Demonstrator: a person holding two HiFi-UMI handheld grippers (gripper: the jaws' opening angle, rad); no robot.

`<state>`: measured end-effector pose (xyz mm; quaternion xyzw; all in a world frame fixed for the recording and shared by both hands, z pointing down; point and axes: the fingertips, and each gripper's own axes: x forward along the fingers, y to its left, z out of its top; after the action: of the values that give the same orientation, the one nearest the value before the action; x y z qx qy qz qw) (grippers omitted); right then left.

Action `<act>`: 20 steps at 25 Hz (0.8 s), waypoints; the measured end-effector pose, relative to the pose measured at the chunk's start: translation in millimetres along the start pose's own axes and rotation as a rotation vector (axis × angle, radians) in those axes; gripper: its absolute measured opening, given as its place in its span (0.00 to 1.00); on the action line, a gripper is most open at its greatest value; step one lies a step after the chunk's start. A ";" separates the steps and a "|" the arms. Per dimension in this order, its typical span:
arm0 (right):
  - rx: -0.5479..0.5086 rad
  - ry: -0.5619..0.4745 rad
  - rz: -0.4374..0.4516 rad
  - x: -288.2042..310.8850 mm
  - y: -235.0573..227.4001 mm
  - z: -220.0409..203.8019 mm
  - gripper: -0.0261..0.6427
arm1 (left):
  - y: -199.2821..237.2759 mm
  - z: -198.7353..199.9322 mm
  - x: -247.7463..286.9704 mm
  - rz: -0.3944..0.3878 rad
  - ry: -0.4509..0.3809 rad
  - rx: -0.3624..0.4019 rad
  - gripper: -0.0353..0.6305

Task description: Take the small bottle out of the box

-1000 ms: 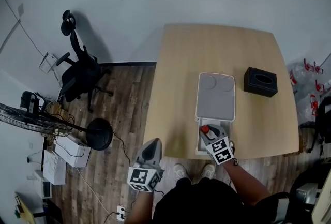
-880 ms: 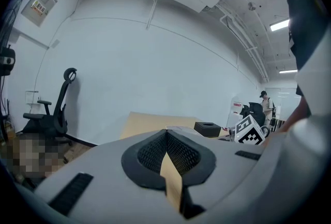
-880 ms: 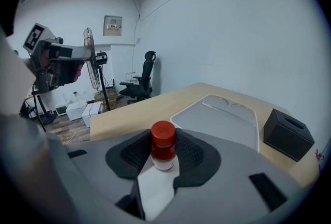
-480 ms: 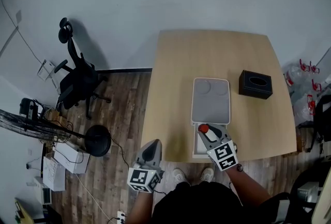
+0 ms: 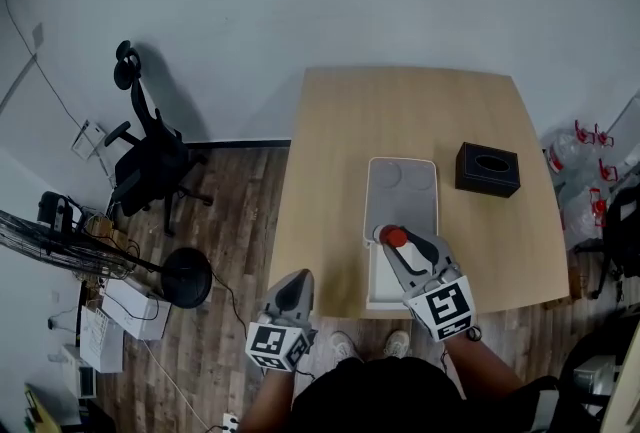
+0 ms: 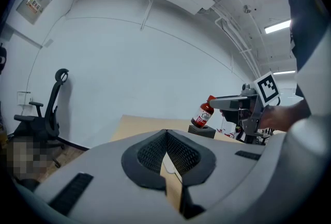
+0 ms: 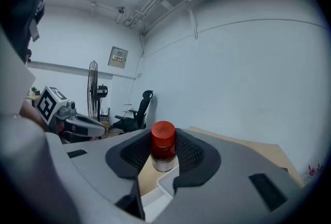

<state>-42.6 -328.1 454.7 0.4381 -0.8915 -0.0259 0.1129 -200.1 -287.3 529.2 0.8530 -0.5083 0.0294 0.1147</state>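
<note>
A small bottle (image 5: pixel 396 237) with a red cap and a red-and-white label is clamped in my right gripper (image 5: pixel 391 242), which is shut on it below the cap. It hangs in the air above the open white box (image 5: pixel 373 293) at the table's near edge. In the right gripper view the bottle (image 7: pixel 163 146) stands upright between the pads, over a corner of the box (image 7: pixel 158 194). The left gripper view shows the bottle (image 6: pixel 204 114) lifted well above the table. My left gripper (image 5: pixel 292 283) is shut and empty, off the table's left side over the floor.
The box's white lid (image 5: pixel 402 186) lies flat on the wooden table (image 5: pixel 330 151) just beyond the box. A black tissue box (image 5: pixel 487 169) sits to the right. An office chair (image 5: pixel 150 156) and a fan (image 5: pixel 60 231) stand on the floor at the left.
My right gripper has risen toward the head camera with the bottle, lifting it from inside the box to above it. The left gripper has stayed put.
</note>
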 end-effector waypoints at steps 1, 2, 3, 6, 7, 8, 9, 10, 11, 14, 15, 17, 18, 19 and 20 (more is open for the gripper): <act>-0.006 -0.023 -0.006 -3.0 -1.5 7.5 0.27 | -2.1 1.7 0.8 -0.005 -0.003 0.003 0.07; -0.015 -0.043 -0.013 -5.7 -3.2 13.8 0.27 | -4.1 3.2 1.7 -0.009 -0.006 0.005 0.07; -0.024 -0.056 -0.019 -8.1 -5.1 18.2 0.27 | -5.9 4.3 2.5 -0.012 -0.007 0.008 0.07; -0.026 -0.047 -0.031 -12.1 -9.8 18.0 0.27 | -8.6 5.6 3.2 -0.017 -0.007 0.016 0.07; -0.023 -0.039 -0.034 -12.7 -10.9 15.6 0.27 | -9.0 5.7 3.0 -0.019 -0.006 0.016 0.07; -0.022 -0.030 -0.036 -13.5 -11.8 13.3 0.27 | -9.5 5.7 2.9 -0.021 -0.005 0.015 0.07; -0.024 -0.025 -0.040 -14.3 -12.5 11.8 0.27 | -10.0 5.5 2.9 -0.023 -0.003 0.015 0.07; -0.027 -0.024 -0.044 -15.0 -13.4 11.2 0.27 | -10.4 5.1 3.3 -0.024 -0.002 0.015 0.07; -0.029 -0.025 -0.049 -15.7 -14.5 11.3 0.27 | -11.1 4.9 4.2 -0.026 -0.001 0.015 0.07; -0.041 -0.031 -0.066 -19.5 -19.8 13.1 0.27 | -16.3 4.9 8.4 -0.035 0.000 0.019 0.07; -0.048 -0.038 -0.073 -21.2 -21.9 14.3 0.26 | -18.8 4.8 9.8 -0.039 0.000 0.020 0.07; -0.056 -0.050 -0.088 -24.5 -26.2 17.1 0.26 | -22.8 4.8 12.3 -0.047 0.003 0.025 0.07; -0.056 -0.052 -0.094 -25.6 -27.9 18.4 0.26 | -23.5 4.9 13.2 -0.051 0.004 0.026 0.07; -0.053 -0.051 -0.100 -26.2 -29.3 19.2 0.26 | -23.6 4.9 13.8 -0.053 0.006 0.026 0.07; -0.050 -0.051 -0.104 -26.4 -30.2 19.7 0.26 | -23.2 4.9 14.3 -0.053 0.007 0.028 0.07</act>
<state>-8.0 -326.9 426.4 0.4800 -0.8692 -0.0649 0.0997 -173.2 -290.1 522.9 0.8677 -0.4845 0.0364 0.1054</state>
